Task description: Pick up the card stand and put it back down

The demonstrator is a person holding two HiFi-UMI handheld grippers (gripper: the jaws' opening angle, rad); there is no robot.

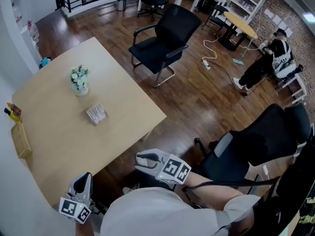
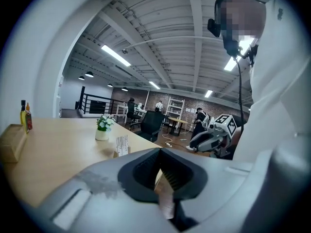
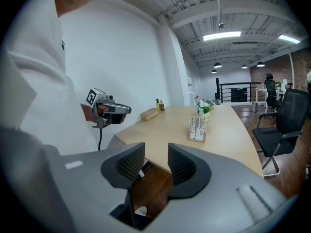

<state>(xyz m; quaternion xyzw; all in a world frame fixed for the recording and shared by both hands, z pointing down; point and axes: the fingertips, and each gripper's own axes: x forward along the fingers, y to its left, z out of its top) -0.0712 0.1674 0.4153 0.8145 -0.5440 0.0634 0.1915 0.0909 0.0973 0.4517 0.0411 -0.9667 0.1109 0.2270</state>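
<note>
Right gripper (image 1: 141, 160), jaws apart and empty (left gripper (image 1: 83, 180) pinched closed), should probably reach up-left and straddle the card stand (image 1: 96, 113) squarely.

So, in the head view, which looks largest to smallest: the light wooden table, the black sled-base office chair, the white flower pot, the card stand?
1. light wooden table
2. black sled-base office chair
3. white flower pot and card stand: they look about alike, so no ranking.

left gripper (image 1: 81, 183) hangs just off the near corner of the table (image 1: 59, 132), jaws closed together on nothing. right gripper (image 1: 143, 160) is off the table's near edge, pointing leftward, jaws apart and empty.
</note>
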